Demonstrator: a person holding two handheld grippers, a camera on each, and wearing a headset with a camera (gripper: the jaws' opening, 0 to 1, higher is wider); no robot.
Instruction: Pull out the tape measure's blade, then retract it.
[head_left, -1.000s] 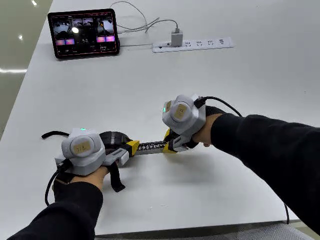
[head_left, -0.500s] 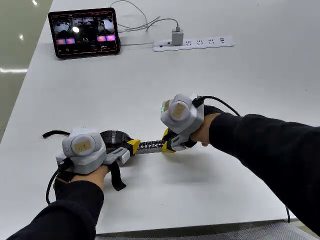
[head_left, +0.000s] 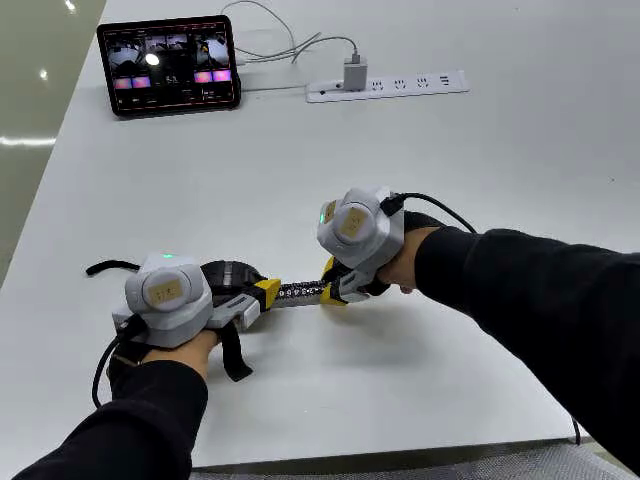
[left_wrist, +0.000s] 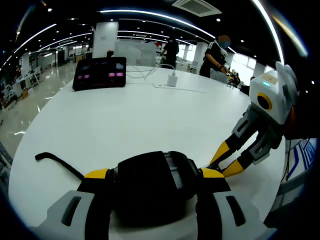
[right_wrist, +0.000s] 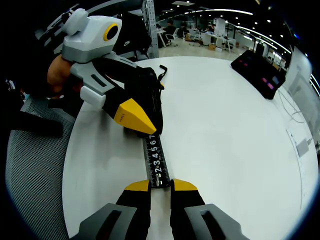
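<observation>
The black tape measure lies on the white table near its front left, and my left gripper is shut on its case. In the left gripper view the case sits between the two yellow-tipped jaws. A short length of blade runs right from the case. Its end is pinched in my right gripper, which is shut on it. The right gripper view shows the blade with printed numbers, running from my right gripper to the case.
A tablet stands at the table's far left, with a power strip and cables beside it. The tape measure's black strap trails left over the table. The table's front edge runs just below my arms. People stand far off.
My right gripper has moved a little left towards the case, still holding the blade's end, so the exposed blade is slightly shorter. The left gripper and the case have stayed put.
</observation>
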